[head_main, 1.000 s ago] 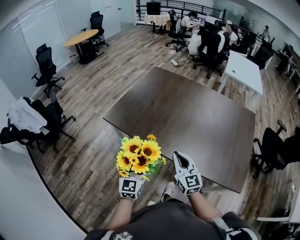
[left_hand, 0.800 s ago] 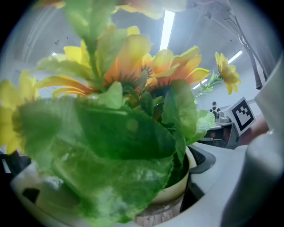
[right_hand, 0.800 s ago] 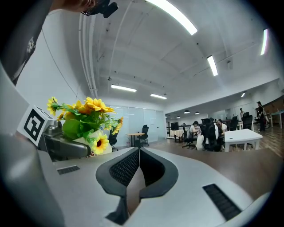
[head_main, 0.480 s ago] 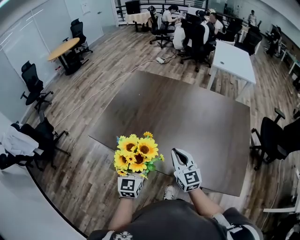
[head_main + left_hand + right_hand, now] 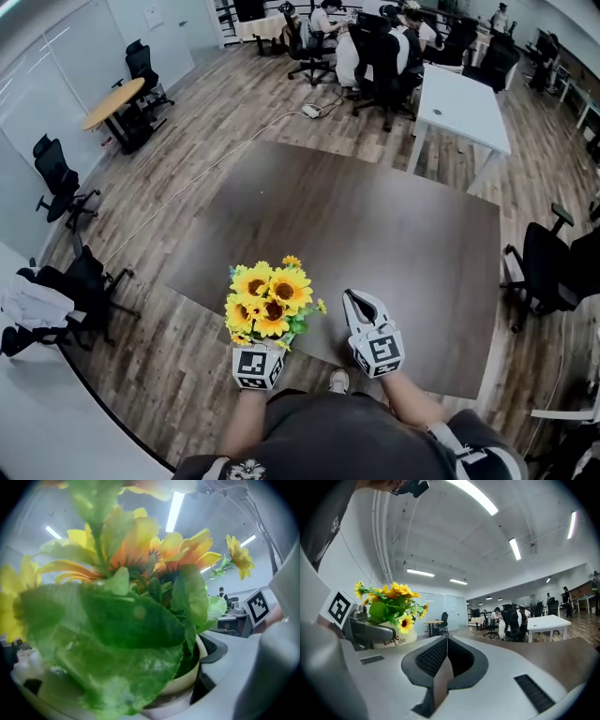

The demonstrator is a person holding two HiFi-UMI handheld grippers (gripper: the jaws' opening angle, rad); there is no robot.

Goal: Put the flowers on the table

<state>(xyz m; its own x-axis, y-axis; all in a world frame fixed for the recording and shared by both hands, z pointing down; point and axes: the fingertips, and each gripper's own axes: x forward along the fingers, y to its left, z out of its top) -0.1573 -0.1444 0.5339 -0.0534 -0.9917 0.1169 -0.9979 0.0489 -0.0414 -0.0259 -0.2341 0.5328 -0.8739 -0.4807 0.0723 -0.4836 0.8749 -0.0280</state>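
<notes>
A bunch of yellow sunflowers in a cream pot stands upright in my left gripper, which is shut on the pot, over the near edge of the dark brown table. In the left gripper view the green leaves and flowers fill the frame, and the pot's rim sits between the jaws. My right gripper is shut and empty, just right of the flowers above the table's near edge. The right gripper view shows the potted flowers at its left and the jaws closed together.
A white table stands beyond the dark one, with people seated on office chairs at the far end. Black chairs stand at the right and at the left. A round wooden table is far left. A cable runs over the wood floor.
The person has walked closer to the dark table. Both grippers, with the flowers, now hang over its near edge rather than short of it.
</notes>
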